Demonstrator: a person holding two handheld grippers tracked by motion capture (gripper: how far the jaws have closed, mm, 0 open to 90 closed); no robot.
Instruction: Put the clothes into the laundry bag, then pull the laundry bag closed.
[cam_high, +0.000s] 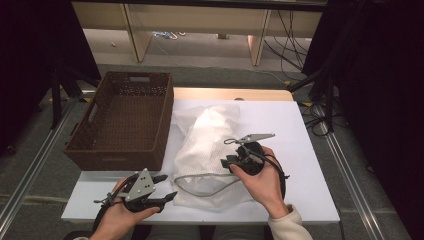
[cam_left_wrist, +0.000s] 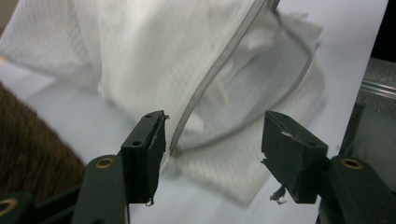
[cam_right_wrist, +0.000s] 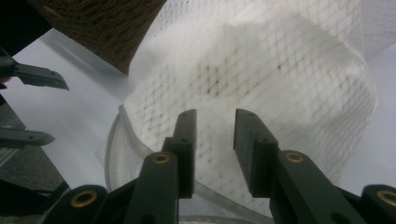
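Mesh bag (cam_high: 207, 150) mid-table (cam_high: 300, 130), basket (cam_high: 125, 120) just left of it

I see a white mesh laundry bag (cam_high: 207, 145) with a fine diamond-net pattern and a pale grey rim, lying on my white table (cam_high: 300, 145). Beside it sits a dark brown woven wicker basket (cam_high: 122, 120). Both grippers' jaws are matte black with brass-coloured rivets.
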